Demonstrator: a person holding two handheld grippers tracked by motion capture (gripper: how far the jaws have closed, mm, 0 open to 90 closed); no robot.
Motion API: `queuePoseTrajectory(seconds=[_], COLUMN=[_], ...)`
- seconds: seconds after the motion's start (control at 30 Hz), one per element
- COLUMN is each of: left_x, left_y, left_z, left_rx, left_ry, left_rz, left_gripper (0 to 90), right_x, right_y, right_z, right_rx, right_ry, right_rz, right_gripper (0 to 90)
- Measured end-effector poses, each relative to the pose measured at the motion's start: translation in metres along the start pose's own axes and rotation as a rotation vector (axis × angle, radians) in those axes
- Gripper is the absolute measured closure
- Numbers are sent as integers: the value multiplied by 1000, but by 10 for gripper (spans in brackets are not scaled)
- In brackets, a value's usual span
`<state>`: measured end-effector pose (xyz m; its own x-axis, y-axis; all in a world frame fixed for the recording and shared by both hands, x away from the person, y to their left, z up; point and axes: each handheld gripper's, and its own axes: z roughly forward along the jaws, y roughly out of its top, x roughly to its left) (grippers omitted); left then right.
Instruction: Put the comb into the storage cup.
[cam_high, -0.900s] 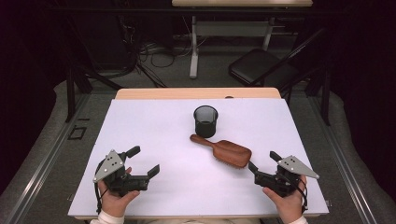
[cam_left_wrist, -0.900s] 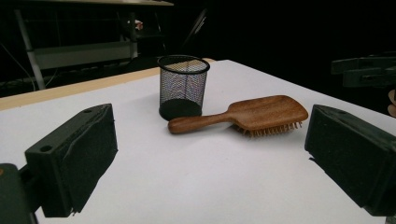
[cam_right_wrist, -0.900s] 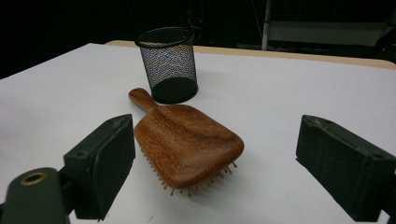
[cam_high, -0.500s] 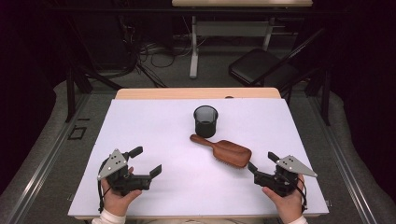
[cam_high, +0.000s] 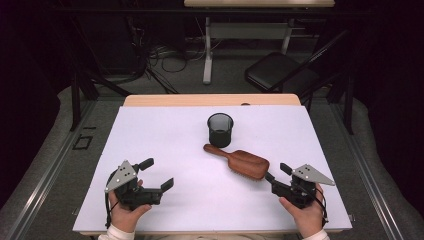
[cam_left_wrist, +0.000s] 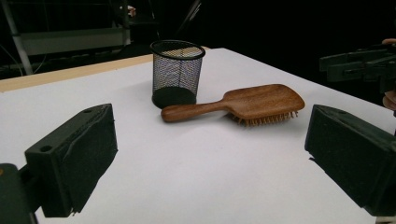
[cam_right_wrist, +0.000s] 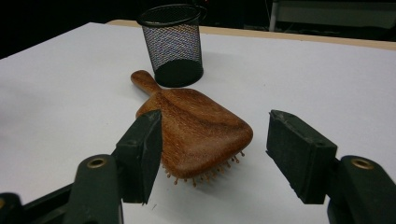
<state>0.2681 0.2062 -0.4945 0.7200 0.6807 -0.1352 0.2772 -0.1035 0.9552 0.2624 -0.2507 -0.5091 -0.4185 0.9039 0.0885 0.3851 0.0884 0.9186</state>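
Here: wooden paddle hairbrush, bristles down, by round black mesh cup; both grippers spread, empty.

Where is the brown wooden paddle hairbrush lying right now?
In the high view the brown wooden paddle hairbrush lies bristles down on the white table cover, right of centre, its handle pointing toward the black mesh cup, its head just ahead of the right gripper.

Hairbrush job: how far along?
Early. Nothing looks done: the wooden hairbrush lies bristles down on the table beside the empty mesh cup. In hand: the open right gripper is at the brush head, not gripping. Left gripper open, idle. Probably left: grasp and cup placement.
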Motion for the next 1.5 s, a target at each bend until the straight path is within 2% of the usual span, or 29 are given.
queuePoseTrajectory(seconds=[0.17,0.27,0.47,0.57,0.83,1.0,1.1,1.3,1.4,1.5], left_x=[0,0,0,1,1,1,1,2,2,2], left_y=[0,0,0,0,0,0,-1,-1,-1,-1], left_z=[1,1,0,0,0,0,0,0,0,0], left_rx=[12,12,10,12,10,11,13,12,14,8], left_ry=[-7,-4,-4,-4,-3,-4,-4,-2,-2,2], left_rz=[-9,-11,-14,-15,-18,-18,-17,-17,-18,-18], left_gripper=[24,24,24,24,24,24,24,24,24,24], right_x=[-2,-3,-1,1,8,9,10,11,14,16], right_y=[8,13,22,27,41,50,56,65,69,72], right_z=[0,2,8,13,29,40,47,62,68,75], right_rx=[18,34,57,54,98,129,149,178,188,207], right_ry=[-21,-14,-5,20,57,84,85,98,94,97], right_rz=[34,48,46,32,16,34,26,57,42,49], right_gripper=[374,375,402,426,437,437,437,455,458,464])
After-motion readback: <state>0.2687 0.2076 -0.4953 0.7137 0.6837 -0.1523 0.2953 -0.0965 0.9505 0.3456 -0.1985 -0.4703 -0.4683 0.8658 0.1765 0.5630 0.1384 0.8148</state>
